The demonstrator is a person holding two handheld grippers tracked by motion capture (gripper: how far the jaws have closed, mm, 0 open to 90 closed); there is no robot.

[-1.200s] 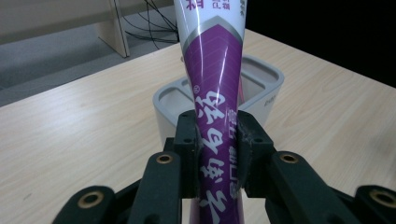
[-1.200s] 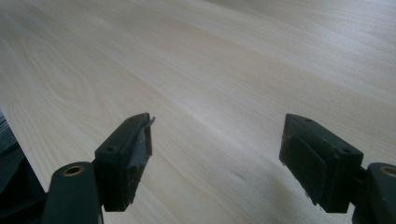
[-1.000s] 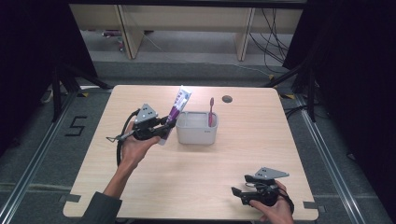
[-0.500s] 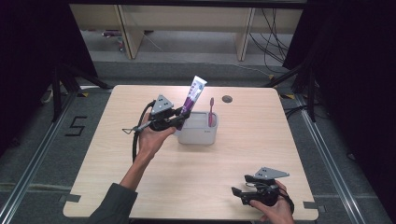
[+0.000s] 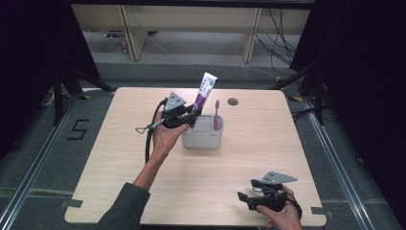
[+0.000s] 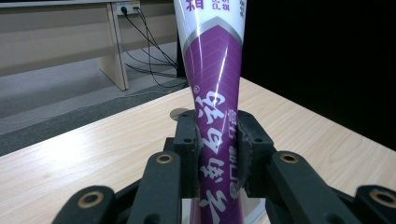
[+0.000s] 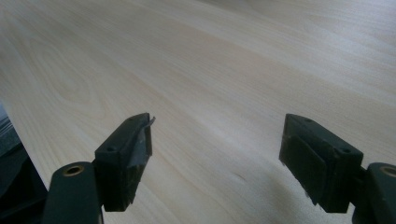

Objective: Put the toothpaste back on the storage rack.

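Observation:
My left gripper is shut on a purple and white toothpaste tube, which stands almost upright over the left end of a grey rectangular holder. In the left gripper view the tube is pinched between the two black pads. A pink toothbrush stands in the holder's right side. My right gripper rests near the table's front right edge, open, with bare wood between its fingers.
The light wooden table has a round cable hole behind the holder. A black cable loops down from the left gripper along the forearm. Beyond the table's far edge are wooden shelving legs and floor cables.
The left gripper has carried the toothpaste tube rightward and tipped it more upright, bringing it over the holder's left end. The right gripper has stayed put.

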